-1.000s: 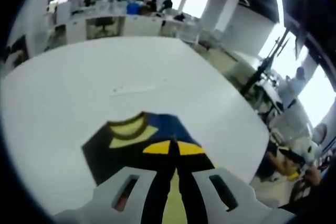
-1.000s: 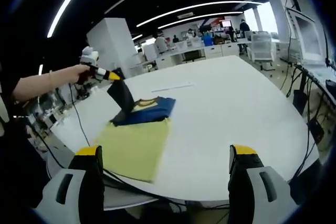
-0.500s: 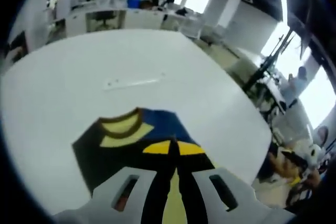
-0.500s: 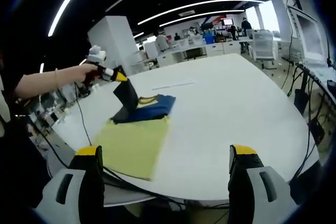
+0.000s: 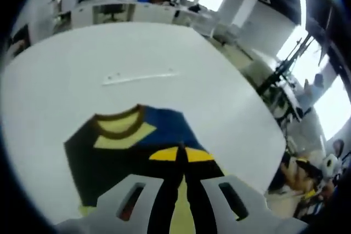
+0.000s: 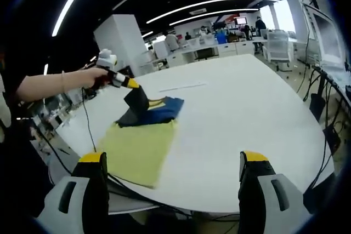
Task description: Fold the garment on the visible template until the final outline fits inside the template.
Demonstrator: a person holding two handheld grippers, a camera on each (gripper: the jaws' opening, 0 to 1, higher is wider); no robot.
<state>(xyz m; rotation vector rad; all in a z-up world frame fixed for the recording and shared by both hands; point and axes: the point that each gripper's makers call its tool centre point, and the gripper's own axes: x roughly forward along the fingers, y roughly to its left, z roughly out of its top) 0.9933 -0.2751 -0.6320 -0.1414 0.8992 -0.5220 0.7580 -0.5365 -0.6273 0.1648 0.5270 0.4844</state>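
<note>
White round table [image 6: 258, 119] carries everything. Yellow-green rectangular template [image 6: 137, 150] lies near the table edge closest to the person. The garment [image 6: 153, 112], a navy T-shirt with a brown collar band and yellow inner neck, sits at the template's far end and runs past it onto bare table.

Left gripper [image 6: 130, 83]: seen in the right gripper view, it is held by the person's hand [image 6: 94, 77] above the shirt, its yellow-tipped jaws pinched together on a dark flap of the garment lifted off the table. In the left gripper view the jaws meet at a narrow seam with dark cloth running up between them; the collar [image 5: 118, 124] lies spread just beyond.

Right gripper [image 6: 171, 187]: jaws wide apart, holding nothing, hanging back off the near table edge.

Step in hand, as judged: carrying the lifted flap over for a fold. Doing it well likely means keeping the pinch firm, moving the flap low and flat, laying the edge square with the template, and releasing only once the cloth rests. The idle right gripper could pin the body to stop it sliding. The shirt appears to overrun the template, so more folds seem needed.

Writing: a thin pale strip [image 5: 140, 76] lies farther across the table; no legible marks. No brand or label is readable on the garment.
</note>
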